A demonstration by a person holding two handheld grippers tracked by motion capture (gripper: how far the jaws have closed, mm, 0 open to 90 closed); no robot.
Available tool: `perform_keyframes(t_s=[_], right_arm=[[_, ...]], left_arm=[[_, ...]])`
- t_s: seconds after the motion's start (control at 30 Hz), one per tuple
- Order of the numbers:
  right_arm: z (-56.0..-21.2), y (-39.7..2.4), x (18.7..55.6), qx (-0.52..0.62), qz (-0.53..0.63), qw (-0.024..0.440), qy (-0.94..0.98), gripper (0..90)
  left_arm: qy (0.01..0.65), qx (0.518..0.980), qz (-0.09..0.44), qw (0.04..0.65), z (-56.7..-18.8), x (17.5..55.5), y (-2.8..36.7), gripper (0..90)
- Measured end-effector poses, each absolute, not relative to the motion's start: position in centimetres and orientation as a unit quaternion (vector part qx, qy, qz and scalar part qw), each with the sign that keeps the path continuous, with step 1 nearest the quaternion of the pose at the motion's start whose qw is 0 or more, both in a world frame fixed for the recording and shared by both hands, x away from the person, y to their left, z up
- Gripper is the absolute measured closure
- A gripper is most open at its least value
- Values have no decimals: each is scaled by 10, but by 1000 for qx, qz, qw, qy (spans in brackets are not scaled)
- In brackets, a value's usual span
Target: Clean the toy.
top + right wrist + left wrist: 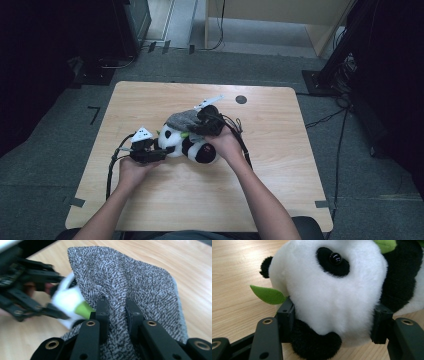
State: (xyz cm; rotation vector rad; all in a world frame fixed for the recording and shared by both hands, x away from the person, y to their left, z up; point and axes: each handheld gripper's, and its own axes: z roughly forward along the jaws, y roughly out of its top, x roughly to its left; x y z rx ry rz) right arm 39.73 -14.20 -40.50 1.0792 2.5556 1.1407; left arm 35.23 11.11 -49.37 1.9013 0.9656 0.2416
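Currently left gripper (332, 325) clamps the panda plush (329, 290) by its head, pads pressed into the white fur on both sides. Right gripper (117, 312) pinches a fold of grey knit cloth (140, 285), draped over the plush's body just beyond the left gripper, on the wooden table (150, 100).

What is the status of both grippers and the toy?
Left gripper clamps plush panda toy's head. Right gripper pinches grey knitted cloth over it. Nothing obstructing.
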Motion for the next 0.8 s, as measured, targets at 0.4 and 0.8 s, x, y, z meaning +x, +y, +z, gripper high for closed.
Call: perform_keyframes(t_s=[0.4, 0.8], right_arm=[[-408, -188, 412, 413, 358, 106, 831, 774], [-385, -208, 406, 425, 361, 152, 816, 773]], left_arm=[[395, 777, 94, 480, -493, 353, 112, 378], [394, 779, 94, 479, -494, 353, 113, 376]])
